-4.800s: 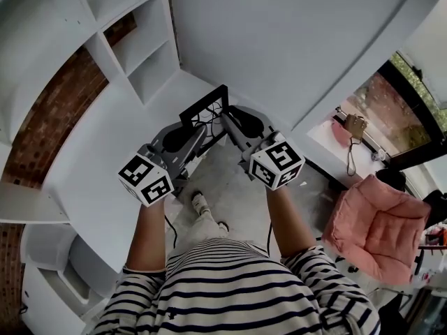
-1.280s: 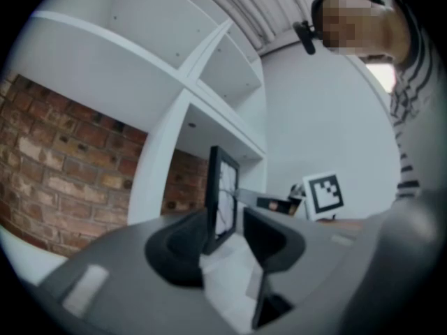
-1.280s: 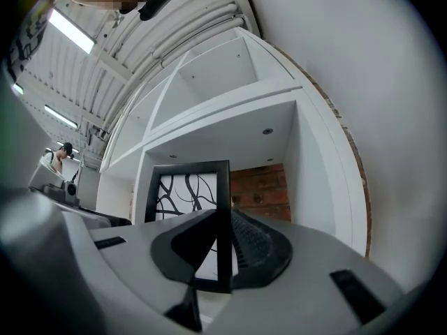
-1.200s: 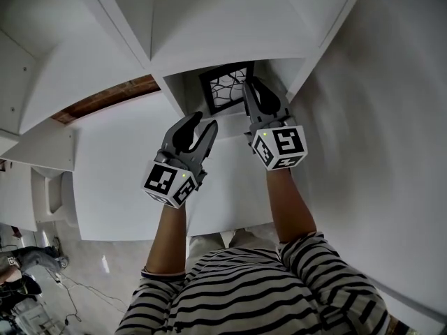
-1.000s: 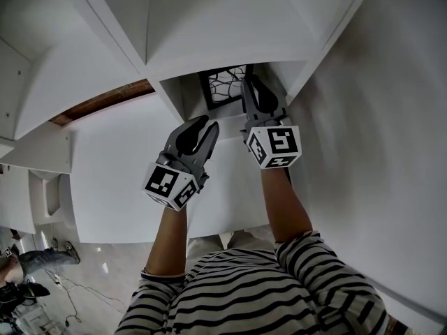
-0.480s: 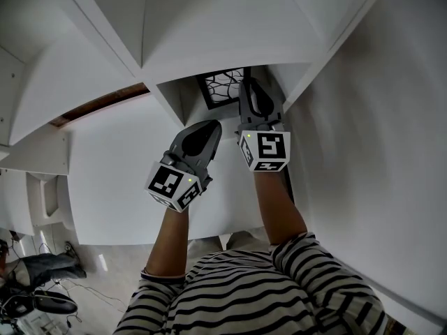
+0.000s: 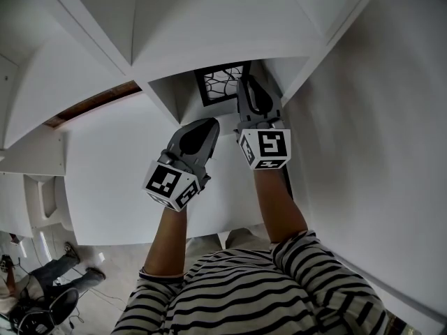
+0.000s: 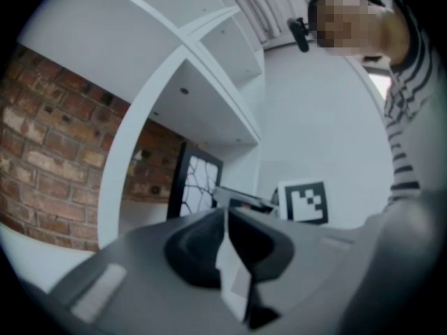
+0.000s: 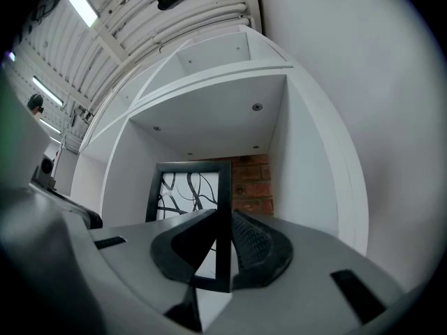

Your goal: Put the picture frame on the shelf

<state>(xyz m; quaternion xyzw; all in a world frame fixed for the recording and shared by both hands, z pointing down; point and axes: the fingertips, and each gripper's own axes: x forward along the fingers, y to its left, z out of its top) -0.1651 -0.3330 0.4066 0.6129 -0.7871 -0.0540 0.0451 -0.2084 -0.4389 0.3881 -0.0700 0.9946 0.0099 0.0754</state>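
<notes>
The picture frame (image 7: pixel 221 82), black with a branching line pattern, stands upright inside a white shelf compartment (image 7: pixel 172 95). My right gripper (image 7: pixel 246 84) reaches into that compartment and is shut on the frame's right edge. In the right gripper view the black edge of the frame (image 9: pixel 187 190) runs between the pads of the right gripper (image 9: pixel 222 220). My left gripper (image 7: pixel 207 125) hangs outside the compartment, lower left of the frame, shut with nothing in it. In the left gripper view the frame (image 8: pixel 193 187) shows beyond the left gripper (image 8: pixel 225 216).
The white shelf unit has more open compartments above (image 7: pixel 209 12) and to the left. Red brick (image 9: pixel 253 184) shows behind the compartment. A white wall (image 7: pixel 377 152) runs close on the right. A white panel (image 7: pixel 112 180) lies below the shelf, and a person (image 7: pixel 49 292) is on the floor at lower left.
The left gripper's jaws, apart a second ago, have come together with nothing between them. The right gripper still holds the frame in the compartment and has barely moved.
</notes>
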